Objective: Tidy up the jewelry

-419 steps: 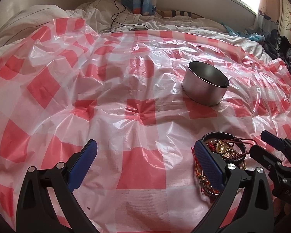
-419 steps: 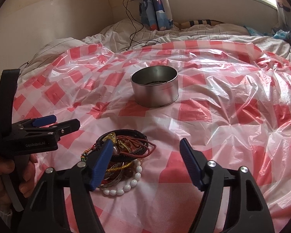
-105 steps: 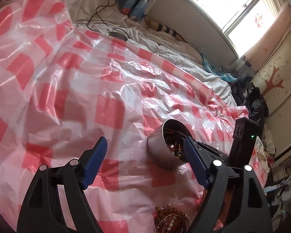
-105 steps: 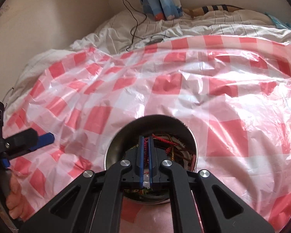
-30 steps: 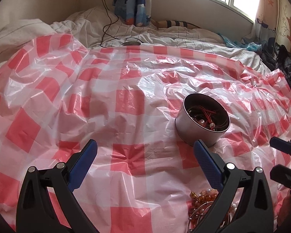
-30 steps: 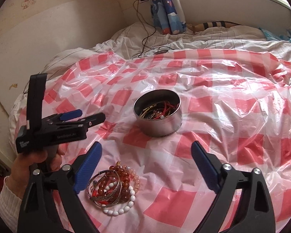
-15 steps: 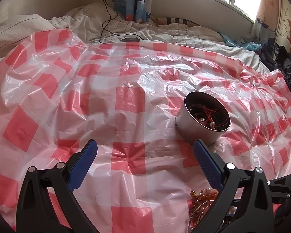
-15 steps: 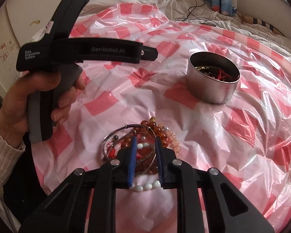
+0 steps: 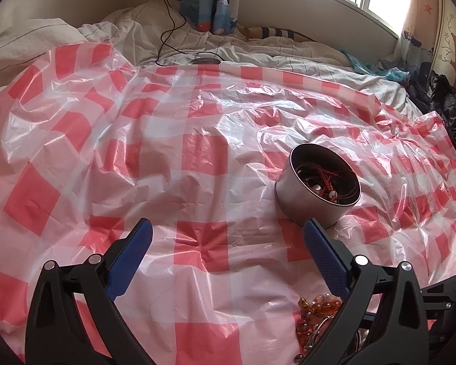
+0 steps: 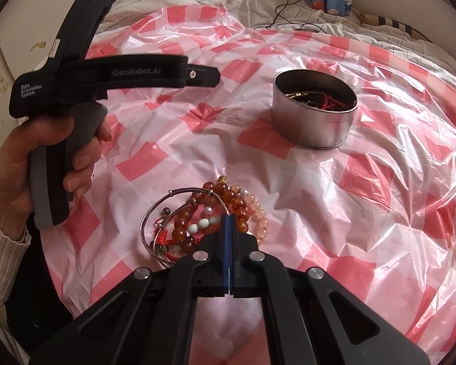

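Now right gripper (image 10: 228, 217) fingers clenched on thin silver bangle (image 10: 155, 213) atop bracelet pile (image 10: 215, 210); left gripper (image 9: 228, 240) fingers spread, holding nothing; tin (image 10: 314, 115) beyond.

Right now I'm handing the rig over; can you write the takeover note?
Right hand-held gripper: shut at the bracelet pile, apparently on the thin silver bangle; grip not confirmed.
Left hand-held gripper: open, empty, above the checked plastic sheet.
Done: some jewelry already in the metal tin.
Left: carry the beaded bracelets and bangle to the tin.
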{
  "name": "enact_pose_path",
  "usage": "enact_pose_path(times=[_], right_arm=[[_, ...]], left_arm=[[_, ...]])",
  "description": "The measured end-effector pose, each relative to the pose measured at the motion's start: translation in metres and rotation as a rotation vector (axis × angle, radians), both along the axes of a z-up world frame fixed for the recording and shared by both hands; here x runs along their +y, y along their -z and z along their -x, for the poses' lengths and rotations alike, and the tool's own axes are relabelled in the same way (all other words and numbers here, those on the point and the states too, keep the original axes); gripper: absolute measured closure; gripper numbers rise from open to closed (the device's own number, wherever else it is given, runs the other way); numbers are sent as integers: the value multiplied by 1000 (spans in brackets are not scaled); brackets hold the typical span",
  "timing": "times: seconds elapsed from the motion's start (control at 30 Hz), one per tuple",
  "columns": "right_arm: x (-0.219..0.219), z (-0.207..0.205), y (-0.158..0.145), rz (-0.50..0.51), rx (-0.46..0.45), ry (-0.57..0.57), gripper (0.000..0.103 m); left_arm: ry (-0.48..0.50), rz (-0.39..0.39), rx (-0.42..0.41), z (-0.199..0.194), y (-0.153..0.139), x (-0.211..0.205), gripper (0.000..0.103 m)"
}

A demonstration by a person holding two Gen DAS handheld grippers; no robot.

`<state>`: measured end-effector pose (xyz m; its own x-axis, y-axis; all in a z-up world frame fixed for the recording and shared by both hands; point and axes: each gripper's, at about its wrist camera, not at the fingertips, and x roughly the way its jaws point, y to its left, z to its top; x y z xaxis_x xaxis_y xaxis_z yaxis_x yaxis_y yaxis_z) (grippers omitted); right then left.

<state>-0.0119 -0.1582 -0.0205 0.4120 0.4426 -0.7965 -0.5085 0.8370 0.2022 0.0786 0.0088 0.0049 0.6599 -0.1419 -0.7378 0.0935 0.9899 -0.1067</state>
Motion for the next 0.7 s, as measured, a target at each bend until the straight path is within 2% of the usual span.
enact_pose_path(times=[0.1, 0.3, 0.5, 0.7], right_arm=[[-15, 3, -7, -54, -7, 39, 103], [-21, -2, -6, -181, 68, 59, 102], [-21, 3, 0, -201, 125, 111, 102], [-21, 3, 2, -242, 139, 130, 102]], left_arm=[[2, 10, 1, 1, 0, 2, 8], [9, 6, 12, 0, 3, 1, 8], [15, 3, 15, 0, 3, -1, 8], [23, -1, 18, 0, 4, -3, 8]])
